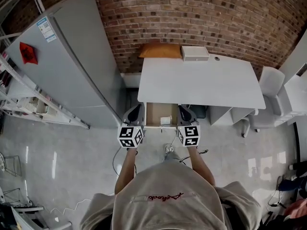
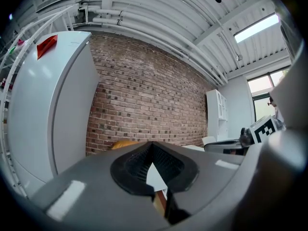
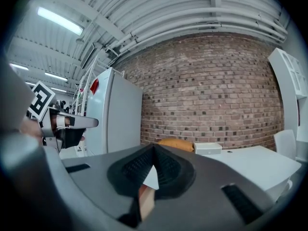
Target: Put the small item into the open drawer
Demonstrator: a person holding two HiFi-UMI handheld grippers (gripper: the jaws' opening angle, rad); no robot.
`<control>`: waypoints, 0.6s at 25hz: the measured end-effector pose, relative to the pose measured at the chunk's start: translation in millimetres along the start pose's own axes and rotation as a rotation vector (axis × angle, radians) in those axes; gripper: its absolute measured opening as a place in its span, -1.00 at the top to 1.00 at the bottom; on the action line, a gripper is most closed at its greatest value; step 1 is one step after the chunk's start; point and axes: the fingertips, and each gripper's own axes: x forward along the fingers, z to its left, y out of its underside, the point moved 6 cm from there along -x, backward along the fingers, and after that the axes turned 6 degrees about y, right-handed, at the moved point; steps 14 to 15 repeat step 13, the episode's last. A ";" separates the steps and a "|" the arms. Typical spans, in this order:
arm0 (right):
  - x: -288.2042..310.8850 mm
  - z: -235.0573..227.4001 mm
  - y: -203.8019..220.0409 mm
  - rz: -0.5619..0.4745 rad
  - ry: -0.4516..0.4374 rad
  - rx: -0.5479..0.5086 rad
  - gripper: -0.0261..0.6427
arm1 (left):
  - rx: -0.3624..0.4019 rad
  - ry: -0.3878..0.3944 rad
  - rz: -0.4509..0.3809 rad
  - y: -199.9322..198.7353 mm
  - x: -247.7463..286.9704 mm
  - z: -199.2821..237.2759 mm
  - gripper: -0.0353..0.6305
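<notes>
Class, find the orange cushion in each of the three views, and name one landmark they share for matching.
Head view: orange cushion at top centre, on the back edge of the white desk, against the wall.
Left gripper view: a sliver low, left of centre, at the wall's foot.
Right gripper view: just below centre, left of a white box.
Shared landmark: the brick wall, behind it in every view.

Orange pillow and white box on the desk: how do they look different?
The orange pillow is soft-looking with rounded corners; the white box is flat with straight edges. The pillow is wider and lies left; the box lies right. Both sit at the back edge of the desk by the brick wall.
</notes>
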 end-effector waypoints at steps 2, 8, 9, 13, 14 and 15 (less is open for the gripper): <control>0.7 0.9 1.0 0.006 -0.005 -0.003 0.89 | -0.006 -0.002 0.005 1.8 -0.1 0.1 0.87; -1.0 -1.1 7.7 0.022 -0.015 -0.004 0.89 | -0.015 -0.005 0.011 7.7 0.6 -5.4 0.87; -1.2 -1.8 8.3 0.022 -0.016 -0.005 0.89 | -0.015 -0.005 0.011 8.4 1.0 -6.5 0.87; -0.5 -3.3 8.8 0.021 -0.016 -0.002 0.89 | -0.016 -0.008 0.015 11.2 2.1 -8.3 0.87; -0.5 -3.3 8.8 0.021 -0.016 -0.002 0.89 | -0.016 -0.008 0.015 11.2 2.1 -8.3 0.87; -0.5 -3.3 8.8 0.021 -0.016 -0.002 0.89 | -0.016 -0.008 0.015 11.2 2.1 -8.3 0.87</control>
